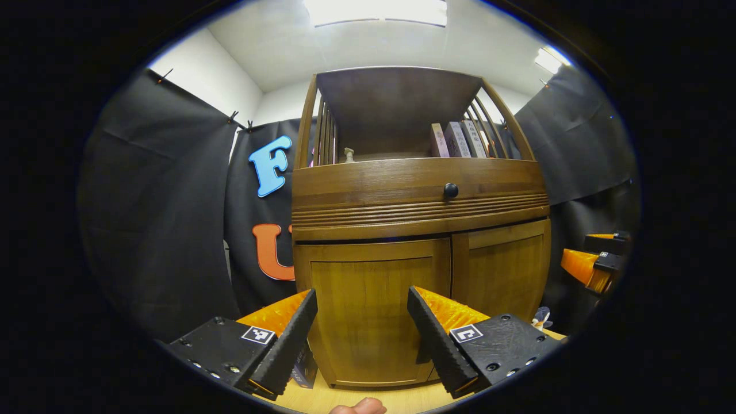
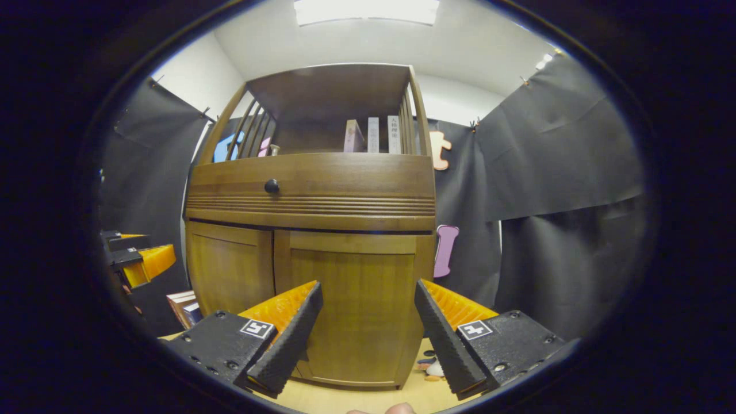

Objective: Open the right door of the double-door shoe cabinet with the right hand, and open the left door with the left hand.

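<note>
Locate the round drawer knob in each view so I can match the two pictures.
Left gripper view: the knob sits right of centre on the drawer front, above the seam between the doors.
Right gripper view: the knob sits left of centre on the drawer front.
Shared landmark: the books on the shelf.

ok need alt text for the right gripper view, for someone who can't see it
A wooden shoe cabinet stands straight ahead with its right door and left door both closed. The open right gripper points at the right door without touching it. Books stand on the top shelf.
</note>
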`<state>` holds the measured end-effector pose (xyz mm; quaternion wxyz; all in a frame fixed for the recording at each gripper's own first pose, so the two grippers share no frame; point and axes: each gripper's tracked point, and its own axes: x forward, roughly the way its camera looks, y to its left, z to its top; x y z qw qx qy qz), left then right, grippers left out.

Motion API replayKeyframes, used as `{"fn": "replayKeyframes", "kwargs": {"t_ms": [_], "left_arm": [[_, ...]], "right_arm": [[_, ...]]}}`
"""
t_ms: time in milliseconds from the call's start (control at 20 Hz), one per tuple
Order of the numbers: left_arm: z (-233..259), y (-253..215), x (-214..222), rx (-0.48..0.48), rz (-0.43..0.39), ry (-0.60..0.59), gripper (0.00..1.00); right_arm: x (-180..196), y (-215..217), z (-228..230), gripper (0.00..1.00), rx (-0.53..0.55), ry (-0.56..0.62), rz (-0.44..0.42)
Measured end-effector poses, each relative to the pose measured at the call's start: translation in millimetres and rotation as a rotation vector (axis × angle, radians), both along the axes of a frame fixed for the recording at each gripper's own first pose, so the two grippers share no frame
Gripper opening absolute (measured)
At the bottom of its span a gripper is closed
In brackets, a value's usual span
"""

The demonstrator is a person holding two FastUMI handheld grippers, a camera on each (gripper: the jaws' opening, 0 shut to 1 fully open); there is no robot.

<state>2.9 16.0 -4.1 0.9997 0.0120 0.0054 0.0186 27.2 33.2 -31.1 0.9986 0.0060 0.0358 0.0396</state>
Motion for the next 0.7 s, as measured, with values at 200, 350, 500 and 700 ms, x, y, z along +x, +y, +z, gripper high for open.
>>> {"fn": "replayKeyframes", "kwargs": {"t_ms": [200,350,500,700], "left_arm": [[0.9,2.7,-6.5,0.011,0.005,-0.013,0.94],[4.1,7.3,-12.5,0.018,0.012,-0.017,0.95],[0.1,13.2,-17.9,0.028,0.024,-0.014,0.94],[-3.6,30.9,-27.7,0.031,0.055,-0.003,0.96]], "right_arm": [[3.5,13.1,-6.5,1.0,0.0,0.007,0.028],[9.0,21.7,-21.7,1.0,-0.019,0.041,0.035],[12.3,39.9,-36.2,1.0,-0.003,0.076,0.075],[16.5,61.2,-70.1,1.0,0.022,0.145,0.121]]}}
